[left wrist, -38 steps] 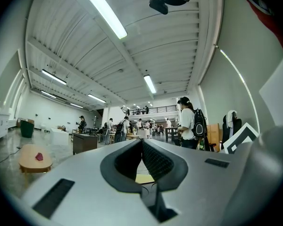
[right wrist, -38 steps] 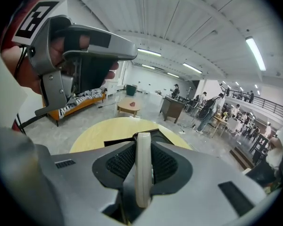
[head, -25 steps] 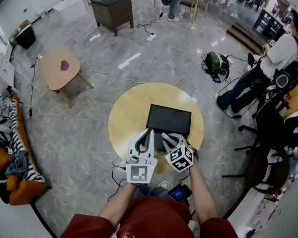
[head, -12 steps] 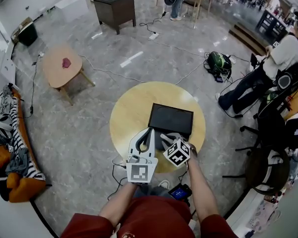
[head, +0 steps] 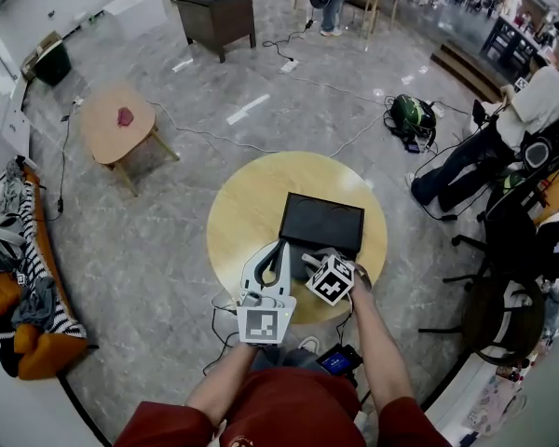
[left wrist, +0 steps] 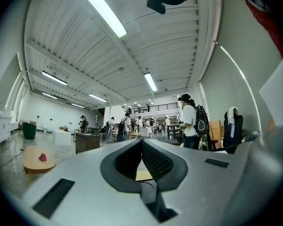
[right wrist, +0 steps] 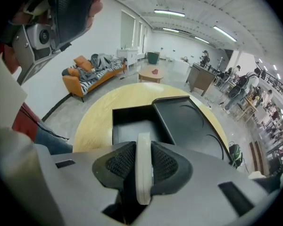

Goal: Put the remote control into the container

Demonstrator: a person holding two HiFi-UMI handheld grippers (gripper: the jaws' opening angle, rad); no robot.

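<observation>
A black container (head: 321,223) stands open on the round yellow table (head: 247,203). In the right gripper view its box (right wrist: 134,126) lies just ahead of the jaws, with the lid (right wrist: 191,124) folded out to the right. My right gripper (right wrist: 143,166) is shut on a slim white remote control (right wrist: 143,173), held edge-on and pointing steeply down over the box's near rim. In the head view the right gripper (head: 309,261) is at the container's near edge and the remote is hidden. Beside it on the left, my left gripper (head: 279,250) is level with its jaws shut and nothing between them (left wrist: 141,145).
A small wooden table (head: 116,124) with a red object stands far left, a dark cabinet (head: 214,12) beyond it. Cables cross the floor. A green bag (head: 408,117) and a seated person (head: 503,128) are at the right, a sofa with clothes (head: 19,277) at the left.
My right gripper has tipped further down and sunk toward the container, still holding the remote control. The left gripper has stayed where it was.
</observation>
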